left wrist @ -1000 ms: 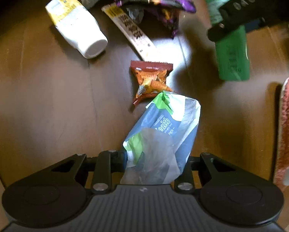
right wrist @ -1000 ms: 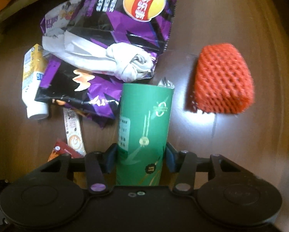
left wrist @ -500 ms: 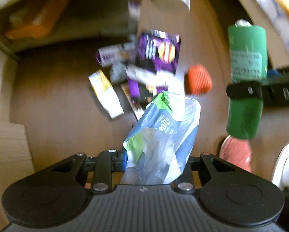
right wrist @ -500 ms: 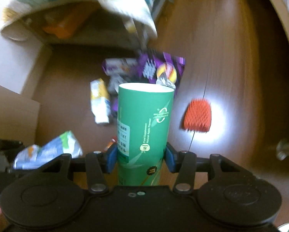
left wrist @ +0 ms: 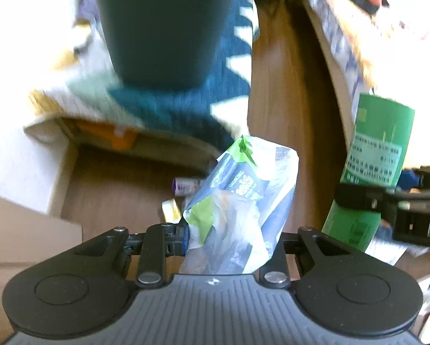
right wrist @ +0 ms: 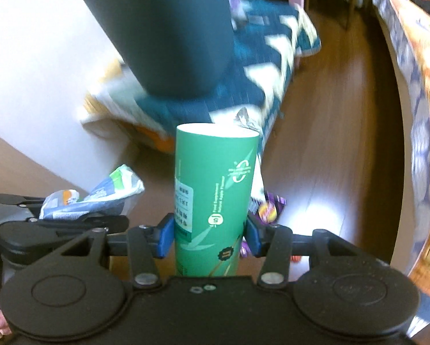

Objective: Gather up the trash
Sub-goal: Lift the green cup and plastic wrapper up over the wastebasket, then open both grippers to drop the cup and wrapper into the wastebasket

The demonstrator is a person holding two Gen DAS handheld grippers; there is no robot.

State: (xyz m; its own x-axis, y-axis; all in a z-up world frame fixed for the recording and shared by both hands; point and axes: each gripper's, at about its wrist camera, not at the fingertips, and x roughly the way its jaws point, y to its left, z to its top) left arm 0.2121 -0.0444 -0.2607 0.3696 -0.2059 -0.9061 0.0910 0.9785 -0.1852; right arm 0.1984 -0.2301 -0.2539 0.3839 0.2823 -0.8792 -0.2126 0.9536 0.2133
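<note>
Step in hand: carry two pieces of trash from the floor (right wrist: 338,132) to the dark bin (right wrist: 169,34), judged from the load in each tool and the bin ahead.
Left tool (left wrist: 233,234): clamped on a crumpled plastic bag (left wrist: 241,201), which stands up between the jaws.
Right tool (right wrist: 210,231): clamped on a green tube (right wrist: 215,195), blue pads pressed on both sides of its lower part.
Bin position: far and above both tools, resting on a patterned blanket (right wrist: 272,57); only its outer wall shows, its mouth is out of view.
Remaining trash: a purple snack packet (right wrist: 268,208) and other small wrappers lie on the floor below, partly hidden by the tube.
Procedure, grip: keep both tools clamped until each item is over the bin mouth; the bag is limp and may slip if the jaws ease.
Procedure, approach: bring each tool above the rim before release; the tube is tall and could strike the rim if brought in low.
Procedure, spacing: the tools are near each other side by side; empty one at a time to avoid a clash.
Tube writing: small white print and a round leaf emblem; too blurred to read.
Bag writing: white lettering on a dark panel with green trim; not legible.
Right tool body, seen from the left view: letters "DA" at the frame edge.
</note>
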